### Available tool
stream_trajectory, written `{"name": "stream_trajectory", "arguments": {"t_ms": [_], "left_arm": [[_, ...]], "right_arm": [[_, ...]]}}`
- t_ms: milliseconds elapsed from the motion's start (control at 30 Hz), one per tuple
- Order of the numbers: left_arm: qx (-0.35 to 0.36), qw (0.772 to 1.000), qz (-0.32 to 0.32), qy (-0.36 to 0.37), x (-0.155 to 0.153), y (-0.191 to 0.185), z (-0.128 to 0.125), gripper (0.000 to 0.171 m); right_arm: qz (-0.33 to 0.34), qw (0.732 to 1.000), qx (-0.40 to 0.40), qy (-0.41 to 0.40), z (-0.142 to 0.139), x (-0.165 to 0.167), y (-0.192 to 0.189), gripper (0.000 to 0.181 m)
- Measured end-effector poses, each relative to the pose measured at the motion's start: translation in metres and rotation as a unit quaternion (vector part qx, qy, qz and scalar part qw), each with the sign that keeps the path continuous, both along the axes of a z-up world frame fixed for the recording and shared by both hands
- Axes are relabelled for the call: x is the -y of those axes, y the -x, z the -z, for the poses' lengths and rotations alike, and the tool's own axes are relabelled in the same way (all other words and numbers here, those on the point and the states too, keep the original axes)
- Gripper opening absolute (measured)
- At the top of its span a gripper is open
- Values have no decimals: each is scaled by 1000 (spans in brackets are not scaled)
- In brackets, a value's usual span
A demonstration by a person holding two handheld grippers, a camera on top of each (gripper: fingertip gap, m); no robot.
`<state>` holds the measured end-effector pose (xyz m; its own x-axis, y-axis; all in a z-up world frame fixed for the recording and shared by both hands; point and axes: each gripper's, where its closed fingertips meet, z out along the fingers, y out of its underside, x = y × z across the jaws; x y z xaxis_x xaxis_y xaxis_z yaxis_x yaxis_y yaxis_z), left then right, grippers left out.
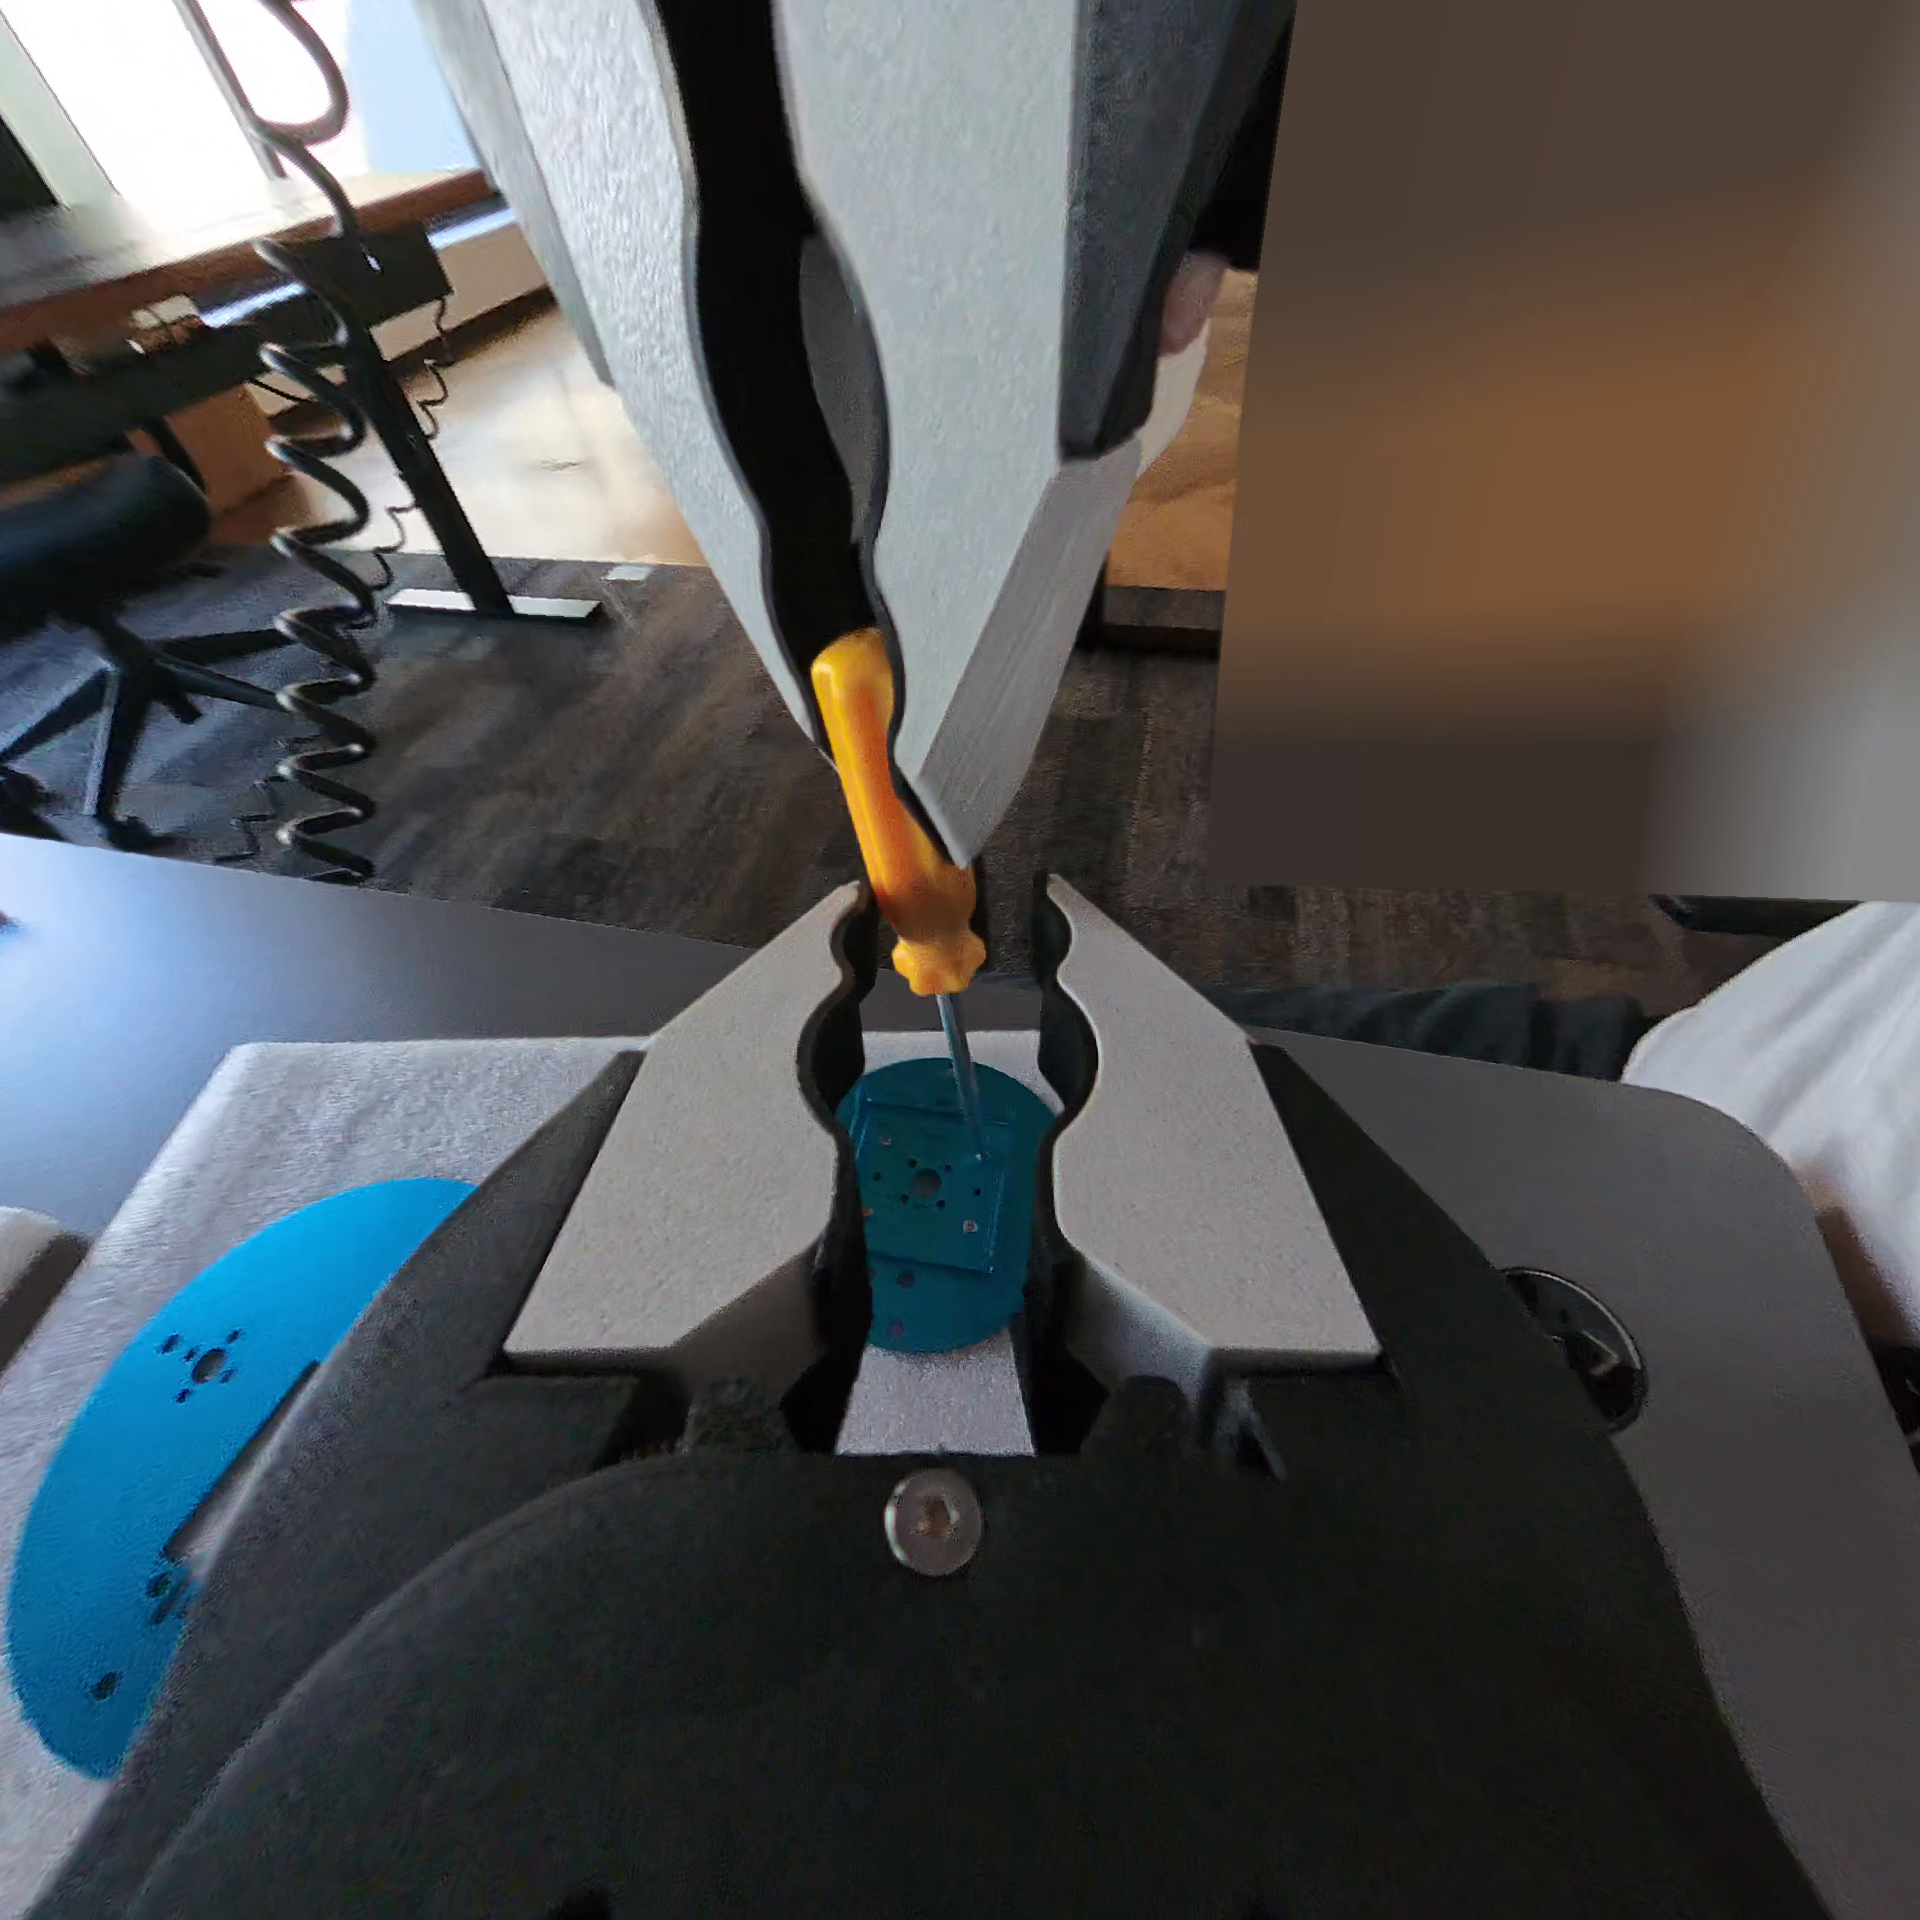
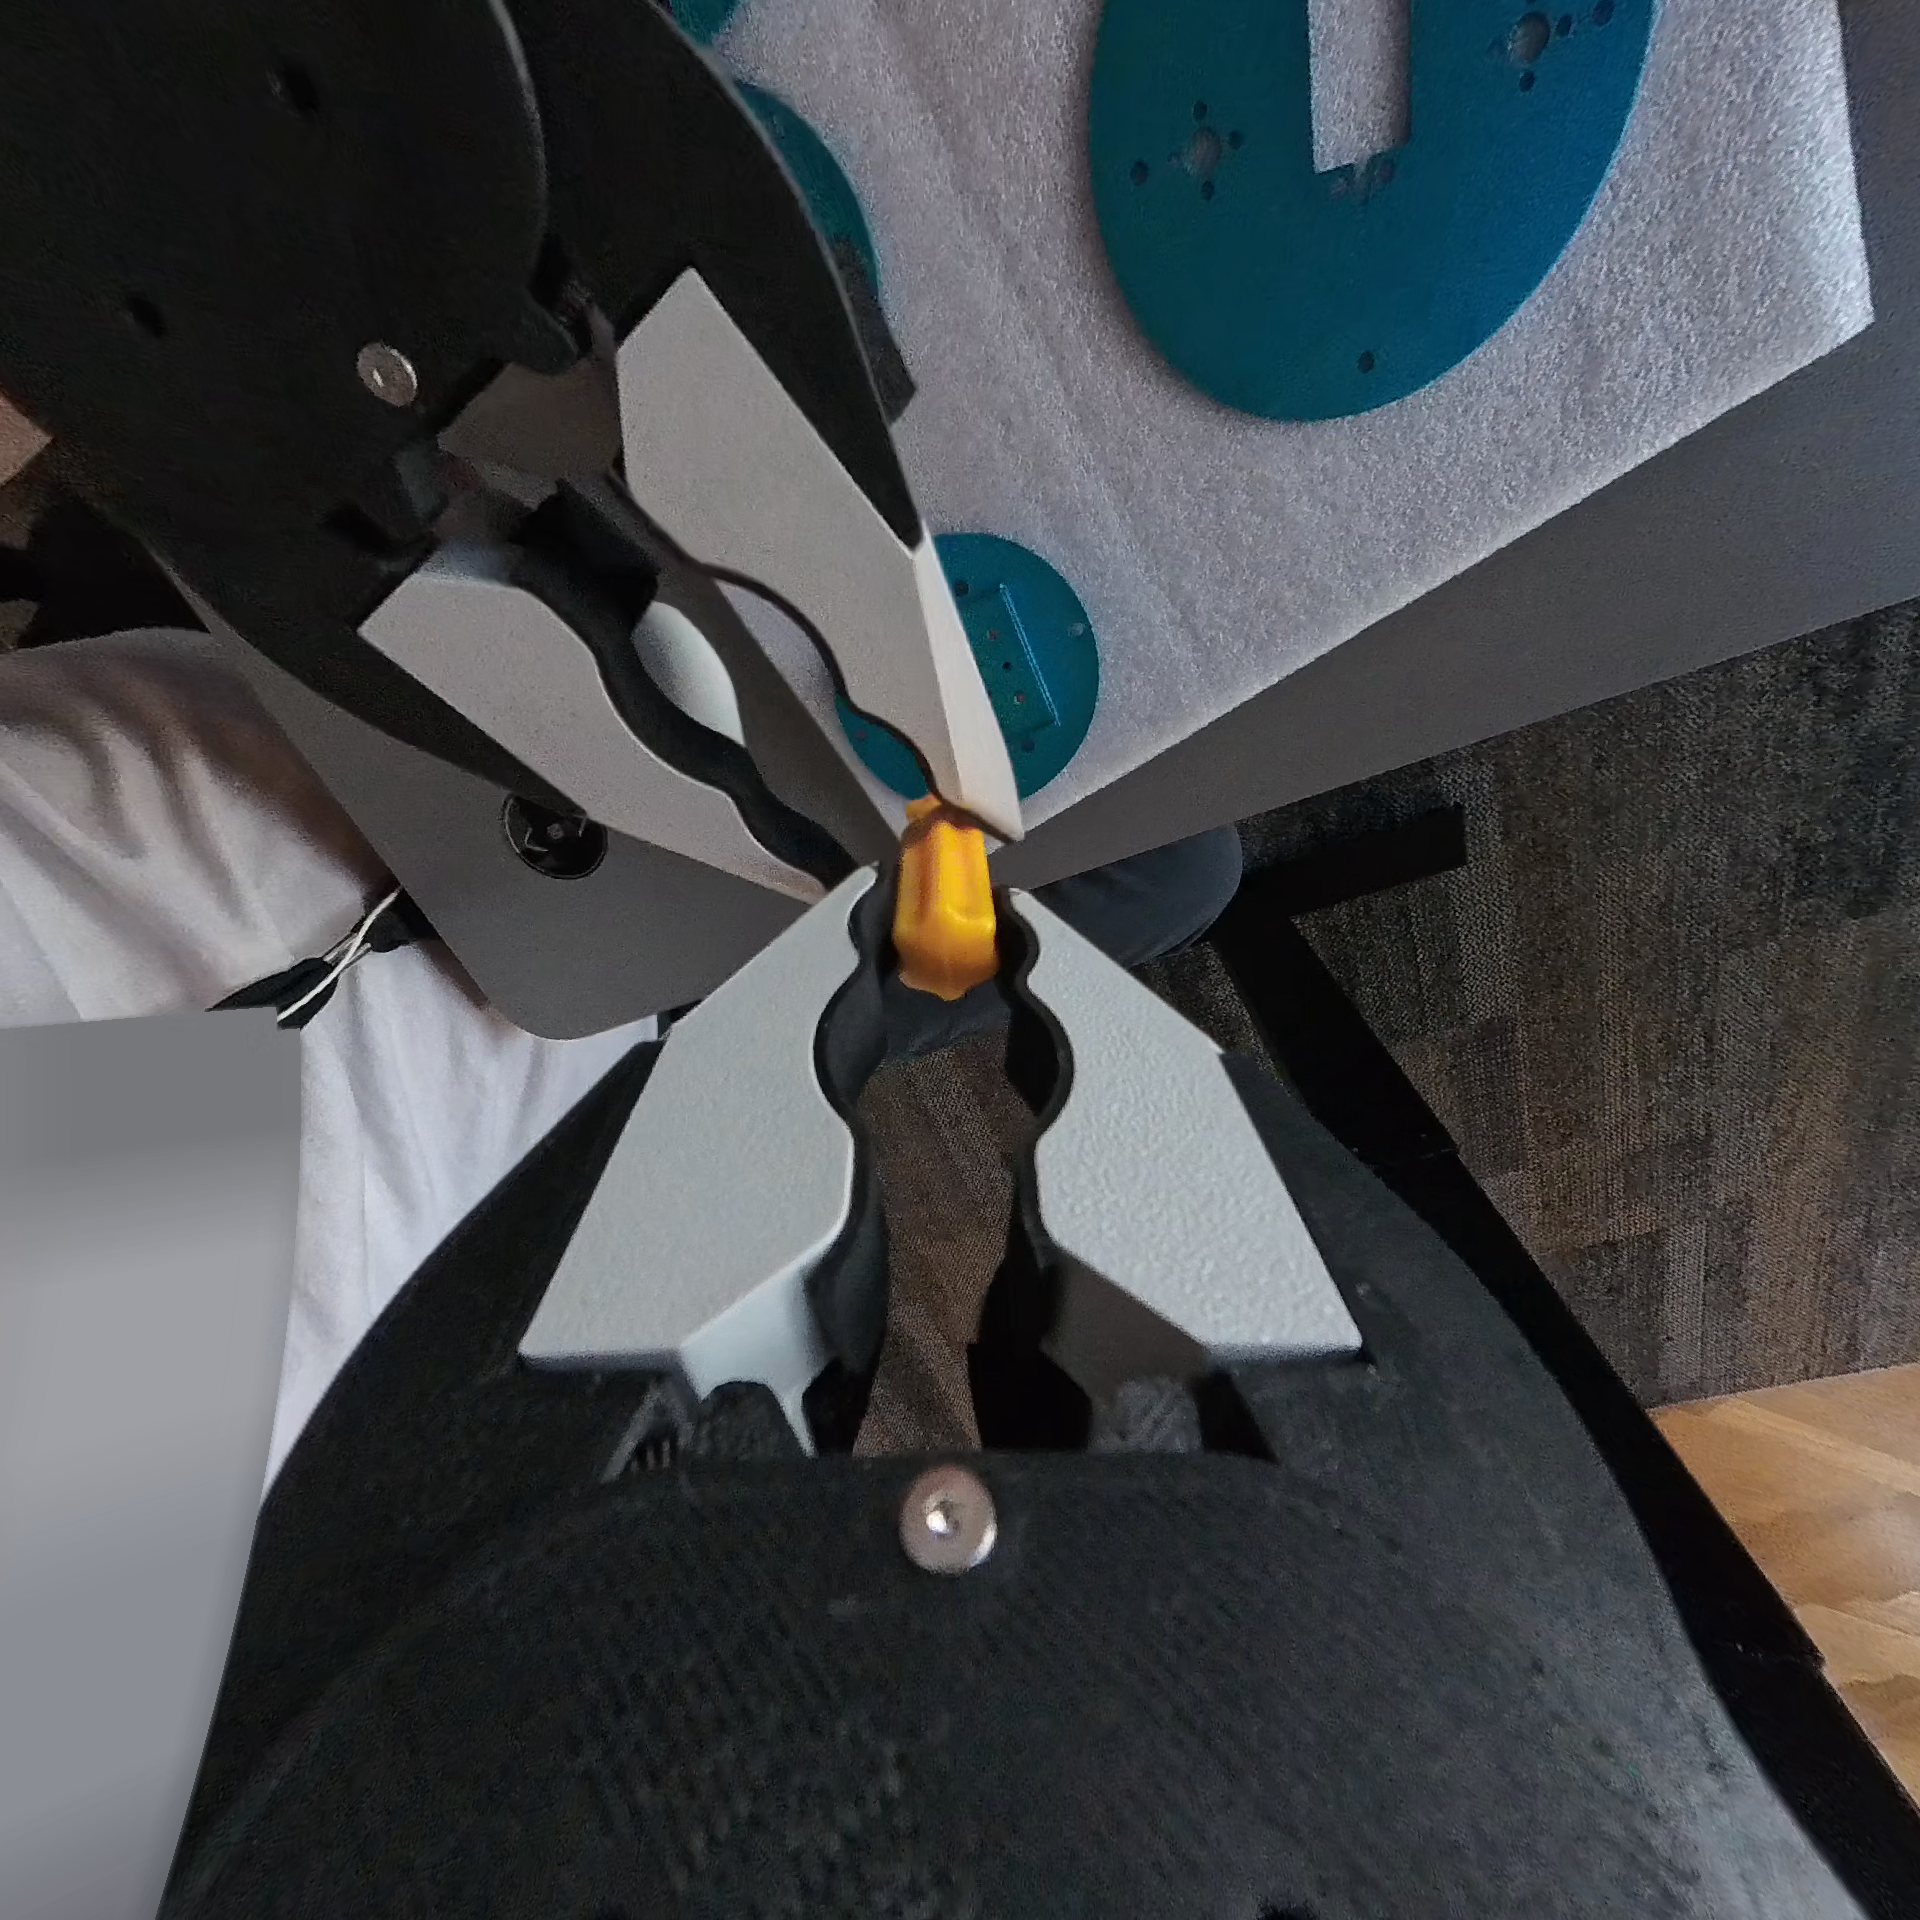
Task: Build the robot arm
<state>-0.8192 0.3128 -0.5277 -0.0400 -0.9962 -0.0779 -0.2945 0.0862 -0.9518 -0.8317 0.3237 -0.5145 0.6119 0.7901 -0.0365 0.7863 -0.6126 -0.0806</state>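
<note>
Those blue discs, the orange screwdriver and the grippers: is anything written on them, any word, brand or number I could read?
None: no view shows any readable writing.
Orange screwdriver, held in the right gripper: plain handle.
Small blue disc with square plate, between the fingers of the open left gripper: only holes and screws.
Large blue disc on the white foam sheet: only holes and a slot.

A black office chair (image 1: 99, 551) and coiled cable (image 1: 322, 644) stand behind the table.

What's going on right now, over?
Right gripper shut on orange screwdriver, tip on small blue disc. Left gripper open, flanking the shaft. Nothing in the way.
</note>
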Motion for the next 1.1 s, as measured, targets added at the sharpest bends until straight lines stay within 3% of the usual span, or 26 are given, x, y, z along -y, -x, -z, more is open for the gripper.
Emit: {"name": "stream_trajectory", "arguments": {"t_ms": [100,167,300,467,600,700,800,900,1000,1033,1100], "left_arm": [[3,999,-14,-37,-5,-4,-1,17],[11,1000,-2,-19,-3,-3,-1,17],[12,999,21,-22,2,-2,0,17],[11,999,38,-5,0,0,0,17],[15,999,48,1,1,2,-1,16],[14,998,54,0,3,2,0,17],[10,999,46,7,0,3,0,15],[12,1000,12,-8,-5,2,0,20],[8,1000,-18,-24,-10,-2,-1,17],[8,1000,-15,-20,-9,-2,-1,17],[10,1000,4,-13,-6,-1,-1,17]], "right_arm": [[10,1000,5,4,1,1,-2,18],[3,1000,0,15,2,3,-1,17],[-100,994,-21,40,1,9,4,21],[-284,957,-28,-41,-8,-3,3,32],[-351,934,-24,-57,-4,0,6,21],[-335,941,-35,-36,-1,5,10,19],[-268,963,-35,-20,-1,2,9,18],[-137,990,-37,-1,0,-4,6,18],[-25,998,-58,6,0,-8,3,18],[-13,998,-62,3,0,-8,2,17],[-60,997,-56,5,0,-3,3,17]]}}
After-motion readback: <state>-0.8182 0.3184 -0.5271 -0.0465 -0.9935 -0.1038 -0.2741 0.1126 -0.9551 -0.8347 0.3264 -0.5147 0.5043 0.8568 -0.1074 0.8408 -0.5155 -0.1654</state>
